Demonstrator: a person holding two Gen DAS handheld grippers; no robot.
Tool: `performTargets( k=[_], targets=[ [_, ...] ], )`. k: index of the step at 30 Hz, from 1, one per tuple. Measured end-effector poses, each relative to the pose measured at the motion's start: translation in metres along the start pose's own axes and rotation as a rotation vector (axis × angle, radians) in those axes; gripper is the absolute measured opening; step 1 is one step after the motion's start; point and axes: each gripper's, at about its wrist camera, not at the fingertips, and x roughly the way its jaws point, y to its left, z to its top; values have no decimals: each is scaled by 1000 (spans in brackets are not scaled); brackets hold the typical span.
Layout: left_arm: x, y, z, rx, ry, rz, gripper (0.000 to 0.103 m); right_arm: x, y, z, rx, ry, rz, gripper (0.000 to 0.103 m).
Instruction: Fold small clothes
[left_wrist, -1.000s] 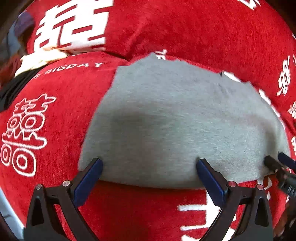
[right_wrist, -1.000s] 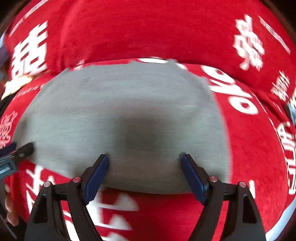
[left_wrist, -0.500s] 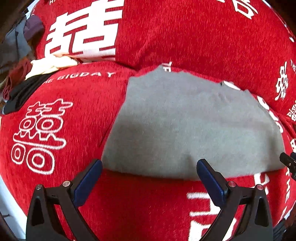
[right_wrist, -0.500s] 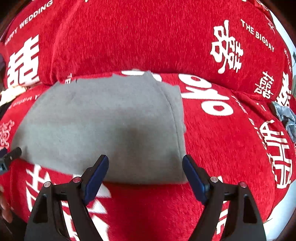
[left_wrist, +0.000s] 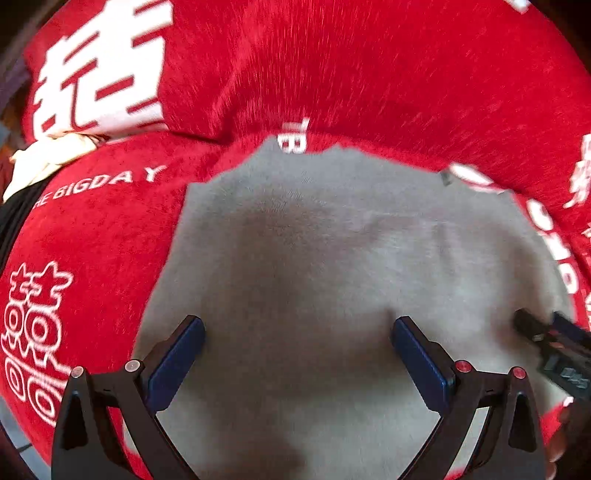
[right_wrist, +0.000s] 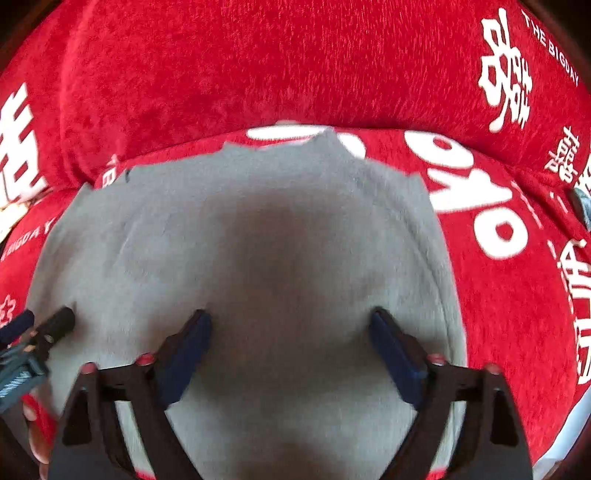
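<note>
Left wrist view: the flat grey knit garment (left_wrist: 332, 277) lies spread on the red plush sofa cover with white lettering (left_wrist: 103, 229), its far edge close under the sofa's back cushion.
Left tool: the left tool (left_wrist: 297, 354) hovers low over the garment's near part, its blue-padded fingers (left_wrist: 177, 362) spread wide, nothing between them.
Other tool seen here: the right tool's black tip (left_wrist: 532, 328) shows at the garment's right side; whether it touches the cloth I cannot tell.
Beyond the garment: a cream cloth (left_wrist: 48, 158) lies well apart, at the sofa cover's far left.

Right wrist view: the grey garment (right_wrist: 258, 240) fills the middle, its right edge with a seam line running away from the camera.
Right tool: the right tool (right_wrist: 290, 345) is also spread wide over the garment's near part, gripping nothing.
Left tool's tip: visible at the garment's left edge (right_wrist: 55, 323).

Long axis: the garment looks wider than deep, so its long axis runs left to right across the sofa seat.
Step in hand: likely lining up both tools for a fold.
Next move: probably each tool must drop to an edge, pinch cloth alone, not the plush cover, and carry it over evenly.
</note>
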Motion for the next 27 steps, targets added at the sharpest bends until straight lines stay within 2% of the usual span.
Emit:
performTargets(
  k=[4, 7, 8, 13, 17, 20, 22, 23, 25, 27],
  targets=[
    [17, 2, 24, -10, 14, -15, 102, 17, 8, 24, -50, 17, -42, 93],
    [35, 7, 45, -36, 57, -31, 102, 31, 8, 43, -36, 10, -46, 100],
    [39, 7, 51, -41, 59, -27, 102, 36, 7, 49, -26, 18, -48, 103],
    [61, 4, 77, -48, 72, 0, 103, 62, 2, 80, 6, 58, -39, 103],
    [75, 6, 89, -90, 65, 28, 103, 74, 1, 92, 3, 56, -59, 103],
    [78, 1, 97, -85, 89, 56, 103, 77, 3, 97, -4, 69, -68, 103],
    [71, 2, 100, -94, 86, 59, 103, 74, 1, 101, 23, 101, -60, 103],
    [59, 4, 98, -111, 43, 53, 103, 67, 0, 101, 44, 98, -49, 103],
    [44, 7, 92, -120, -15, 32, 103, 44, 0, 92, 93, 23, 49, 103],
    [45, 6, 90, -102, -15, 31, 103, 33, 8, 84, 102, 0, 89, 103]
  ],
)
